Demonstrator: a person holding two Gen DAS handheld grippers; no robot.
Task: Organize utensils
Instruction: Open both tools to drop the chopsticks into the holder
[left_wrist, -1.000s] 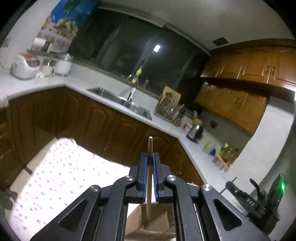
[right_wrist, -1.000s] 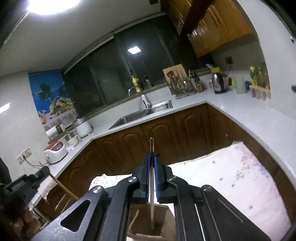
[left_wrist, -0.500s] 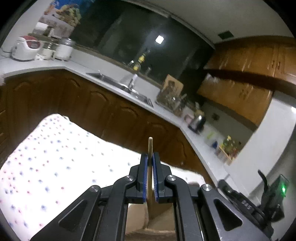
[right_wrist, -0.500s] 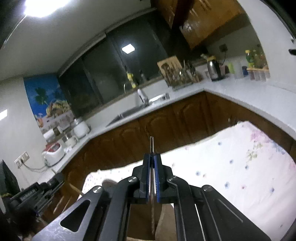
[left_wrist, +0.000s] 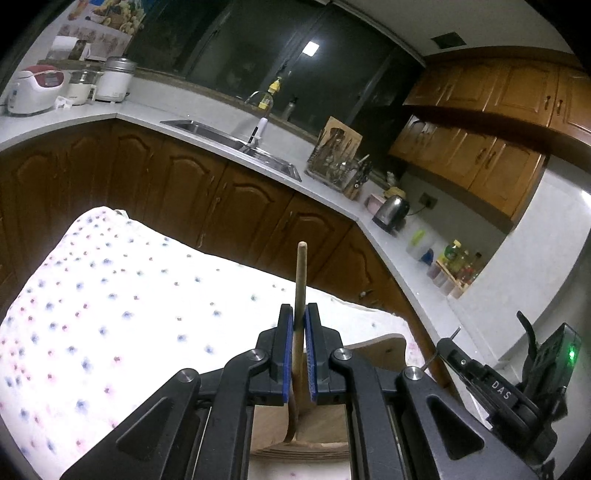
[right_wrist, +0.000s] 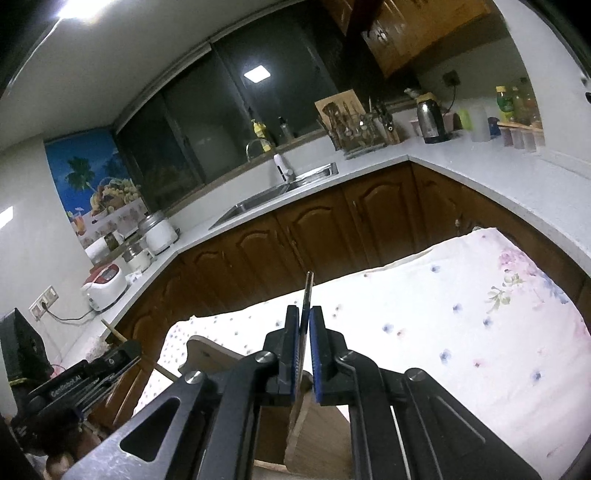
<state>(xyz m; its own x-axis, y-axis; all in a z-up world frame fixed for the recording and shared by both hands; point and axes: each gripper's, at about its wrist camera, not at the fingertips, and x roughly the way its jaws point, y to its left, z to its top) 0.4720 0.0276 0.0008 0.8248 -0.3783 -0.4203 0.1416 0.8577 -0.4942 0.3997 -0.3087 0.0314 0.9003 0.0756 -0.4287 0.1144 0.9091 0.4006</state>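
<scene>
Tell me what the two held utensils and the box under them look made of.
Left utensil: wood, matte tan, rounded stick handle. Right utensil: probably metal, thin, dark grey with a slight sheen; too slim to be sure. Box: plywood or similar board, pale unfinished brown, layered edge visible at the bottom.

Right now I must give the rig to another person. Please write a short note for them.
Left gripper: shut on a wooden utensil, handle up, lower end down in the wooden holder.
Right gripper: jaws have just been opening; a thin metal utensil stands between the pads, a small gap visible.
Holder sits on the flowered cloth.
Done: both utensils lowered into the holder.
Left: release both, withdraw.
</scene>
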